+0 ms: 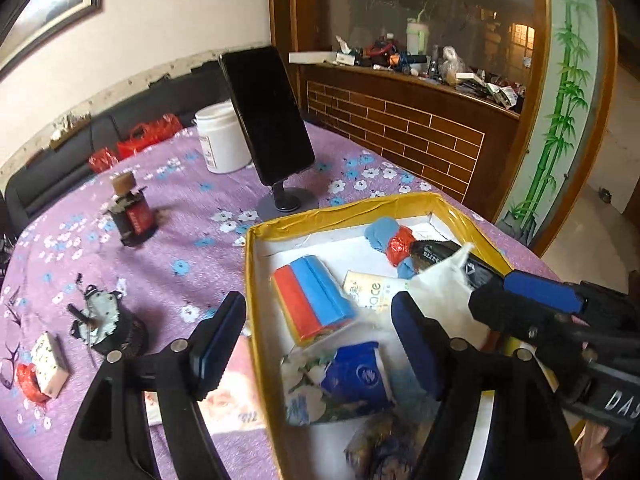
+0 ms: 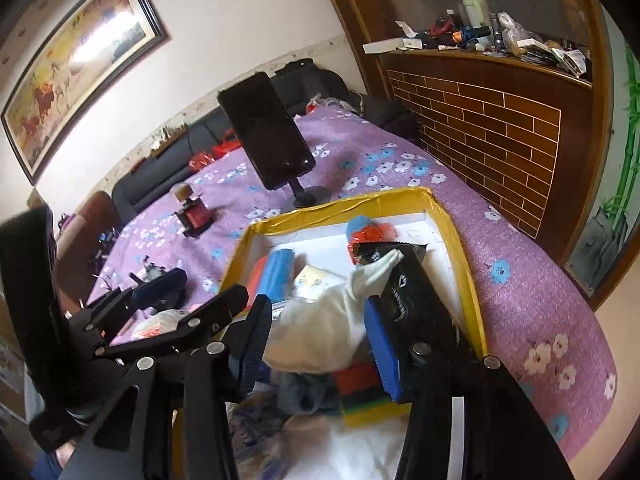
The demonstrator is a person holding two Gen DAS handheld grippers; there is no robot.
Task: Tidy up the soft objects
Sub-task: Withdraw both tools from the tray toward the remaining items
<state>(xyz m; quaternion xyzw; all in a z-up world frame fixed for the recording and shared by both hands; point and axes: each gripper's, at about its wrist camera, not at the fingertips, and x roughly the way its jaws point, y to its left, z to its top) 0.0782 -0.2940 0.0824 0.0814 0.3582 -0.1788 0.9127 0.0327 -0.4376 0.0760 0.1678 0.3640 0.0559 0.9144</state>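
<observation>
A yellow-rimmed box (image 1: 320,210) with a white floor sits on the purple flowered table. It holds a red-blue-yellow sponge stack (image 1: 314,306), a blue tissue pack (image 1: 358,376), a blue-and-red cloth bundle (image 1: 390,238) and a black pouch. My left gripper (image 1: 316,346) is open, straddling the box's left wall. My right gripper (image 2: 316,338) hovers over the box with a white soft cloth (image 2: 328,326) between its fingers; it also shows in the left wrist view (image 1: 444,300). Whether the pads press the cloth is unclear.
A phone on a stand (image 1: 268,120), a white jar (image 1: 222,138), a small dark bottle (image 1: 132,216), a black ornament (image 1: 108,320) and a floral soap (image 1: 48,364) stand on the table left of the box. A brick-patterned wooden counter (image 1: 400,136) lies behind.
</observation>
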